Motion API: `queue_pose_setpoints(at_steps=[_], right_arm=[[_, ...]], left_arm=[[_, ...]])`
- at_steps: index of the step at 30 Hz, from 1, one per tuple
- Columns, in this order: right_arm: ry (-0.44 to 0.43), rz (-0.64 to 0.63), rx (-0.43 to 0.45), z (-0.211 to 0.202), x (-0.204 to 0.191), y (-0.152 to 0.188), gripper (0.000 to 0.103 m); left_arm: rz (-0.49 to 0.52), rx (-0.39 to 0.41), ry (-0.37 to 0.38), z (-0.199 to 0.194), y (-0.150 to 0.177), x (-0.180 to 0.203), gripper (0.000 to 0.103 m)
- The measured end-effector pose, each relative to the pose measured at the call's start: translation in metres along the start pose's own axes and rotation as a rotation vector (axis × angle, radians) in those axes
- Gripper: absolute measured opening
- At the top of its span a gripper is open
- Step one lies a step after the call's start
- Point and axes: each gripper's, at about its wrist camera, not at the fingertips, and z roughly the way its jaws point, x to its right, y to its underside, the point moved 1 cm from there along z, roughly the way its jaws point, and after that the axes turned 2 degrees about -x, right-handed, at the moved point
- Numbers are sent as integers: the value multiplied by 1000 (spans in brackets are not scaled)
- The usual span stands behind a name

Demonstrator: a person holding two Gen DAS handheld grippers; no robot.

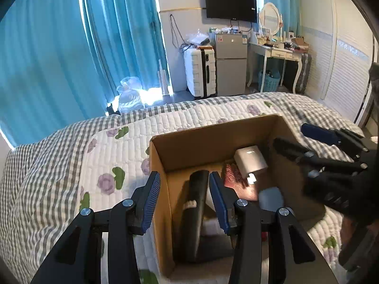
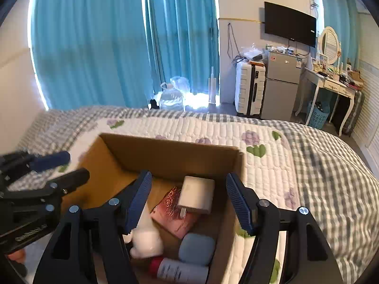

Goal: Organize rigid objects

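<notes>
A cardboard box [image 1: 213,139] sits on the bed, also in the right wrist view [image 2: 170,156]. Inside lie a white charger [image 2: 196,195], a pink patterned card box [image 2: 173,215], a white bottle [image 2: 146,239], a blue-grey case [image 2: 196,248] and a red-capped bottle [image 2: 180,271]. My left gripper [image 1: 184,201] is open over the box's left wall, with a black object [image 1: 195,213] standing upright between its fingers. My right gripper [image 2: 187,203] is open and empty above the box. The right gripper also shows at the right of the left wrist view [image 1: 308,139].
The bed has a quilted floral cover with a grey checked border [image 2: 319,165]. Beyond it stand blue curtains [image 2: 94,47], a white suitcase [image 2: 248,90], a small fridge [image 2: 281,85], a wall TV [image 2: 290,24] and a dressing table [image 2: 331,80].
</notes>
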Motion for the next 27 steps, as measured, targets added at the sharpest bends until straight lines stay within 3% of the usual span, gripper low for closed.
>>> queue_pose_setpoints(at_steps=[12,14,18,21,22,23,27], right_arm=[[101,56,92,-179,4,15,65],[97,46,123,-207,-6,20,68],[112,42,188,-247,-27,37,84],[148,61,232,-261,-36,47,96],[144,62,243,-262,-38,49,99],[142,66,255,-262,-41,52,103],[145,29,330,-248,-52,63,103]], left_arm=[[20,200,11,-157,24,10,46],[14,230,19,-177,35,10,59],[5,282,15,-201,58,8,62],[-27,315,11,-210,72,0,88],[-49,346,-4,-212,78,-4,102],[-69,378,-22,-213,83,-8,103],[-93,465,-85,-198,100,-14,103]])
